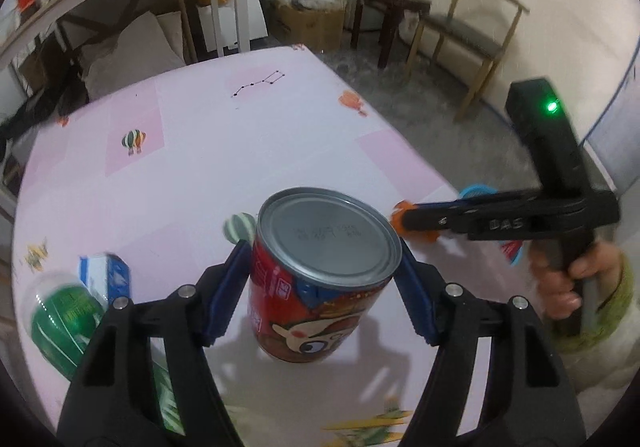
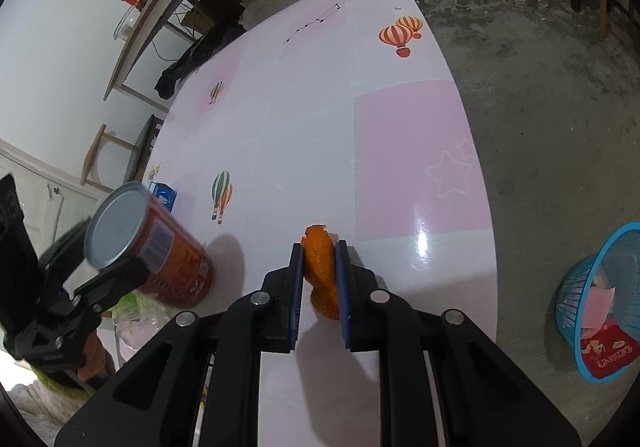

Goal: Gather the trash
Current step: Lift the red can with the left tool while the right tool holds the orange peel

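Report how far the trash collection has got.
Done: the blue basket on the floor already holds wrappers. In hand: the right gripper is shut on a piece of orange peel; the left gripper is clamped around the red can, which looks tilted off the table. Left: a green bottle and a blue-and-white carton remain on the table.

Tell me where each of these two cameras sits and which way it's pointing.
Left wrist: rides on the left gripper, looking down at a red can between its jaws; the right gripper and the person's hand show.
Right wrist: rides on the right gripper, looking down over the table at orange peel clamped in its jaws; the left gripper shows.
Shared: can, peel, table, blue basket.
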Demonstrator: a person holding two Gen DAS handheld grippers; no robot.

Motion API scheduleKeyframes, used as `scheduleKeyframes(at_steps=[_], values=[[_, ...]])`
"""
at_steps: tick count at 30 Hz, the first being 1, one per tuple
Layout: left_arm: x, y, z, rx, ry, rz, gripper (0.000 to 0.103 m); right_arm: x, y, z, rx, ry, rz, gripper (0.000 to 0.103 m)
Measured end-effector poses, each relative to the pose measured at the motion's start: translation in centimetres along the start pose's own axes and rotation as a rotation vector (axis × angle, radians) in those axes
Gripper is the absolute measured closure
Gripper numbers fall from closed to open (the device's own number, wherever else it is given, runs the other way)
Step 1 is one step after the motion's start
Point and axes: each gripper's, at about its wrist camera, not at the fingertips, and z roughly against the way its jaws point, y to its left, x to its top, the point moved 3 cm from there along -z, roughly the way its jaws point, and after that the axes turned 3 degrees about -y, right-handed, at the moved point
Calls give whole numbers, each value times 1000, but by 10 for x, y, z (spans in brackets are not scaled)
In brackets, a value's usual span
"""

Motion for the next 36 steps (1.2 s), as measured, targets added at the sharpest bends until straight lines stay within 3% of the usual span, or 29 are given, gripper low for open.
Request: scheduleKeyframes(at_steps=[14, 21, 28, 36], values=[[-31, -21, 20, -61, -19, 86, 36, -13, 0, 8, -12, 0, -15, 87], [-55, -37, 24, -74, -50, 77, 36, -32, 12, 15, -67, 36, 78, 86], [-68, -50, 29, -57, -67, 40, 36, -50, 21, 24, -98, 52, 157, 69], [-71, -45, 28, -51, -60, 71, 38, -54, 23, 26, -118, 26, 169, 69]])
